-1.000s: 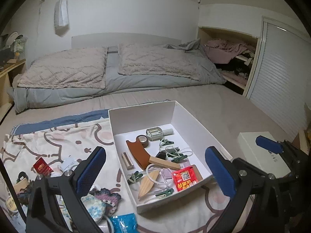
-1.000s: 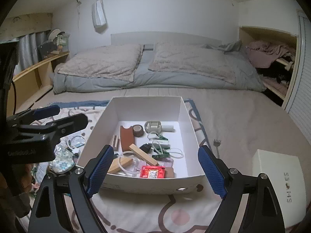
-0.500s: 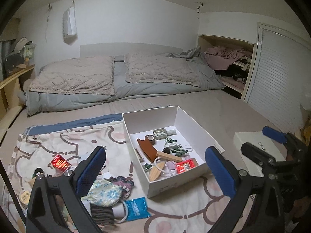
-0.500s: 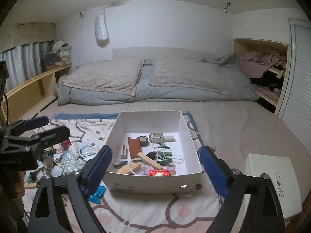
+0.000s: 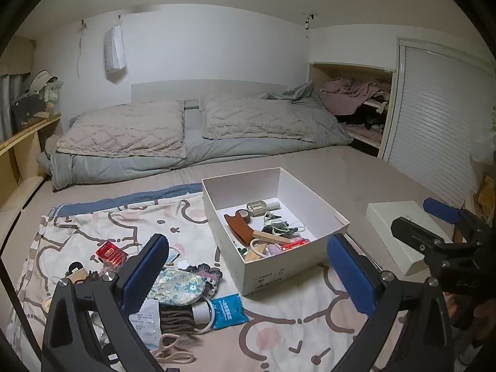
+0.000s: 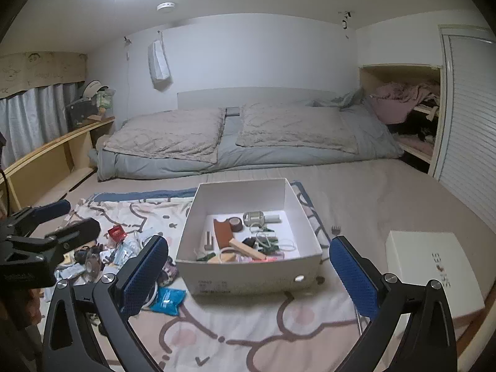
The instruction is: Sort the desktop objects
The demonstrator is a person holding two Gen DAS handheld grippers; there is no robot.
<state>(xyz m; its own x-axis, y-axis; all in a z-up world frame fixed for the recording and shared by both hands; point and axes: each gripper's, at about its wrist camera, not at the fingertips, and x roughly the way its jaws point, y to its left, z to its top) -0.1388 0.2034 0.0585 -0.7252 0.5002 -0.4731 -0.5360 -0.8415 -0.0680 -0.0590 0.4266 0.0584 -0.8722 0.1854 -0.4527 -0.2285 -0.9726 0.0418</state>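
The left claw (image 5: 248, 266) hangs wide open with nothing between its fingers, above a patterned blanket (image 5: 279, 334) spread on the bed (image 5: 356, 173). The right claw (image 6: 248, 266) is opening, also empty. A white box (image 6: 248, 282) sits on the blanket, holding a brown leather piece (image 6: 223, 232), a wooden block (image 6: 245, 248) and a tape roll (image 6: 236, 223). Left of the box lie loose things: a floral pouch (image 5: 176, 286), a blue packet (image 5: 228, 310) and a red packet (image 5: 110, 252). A white lid (image 6: 434, 276) rests to the right.

A home bedroom: a low bed (image 6: 356, 192) with two quilted pillows (image 6: 164, 139), curtains (image 6: 34, 117), a clothes-stuffed alcove (image 6: 409, 108).
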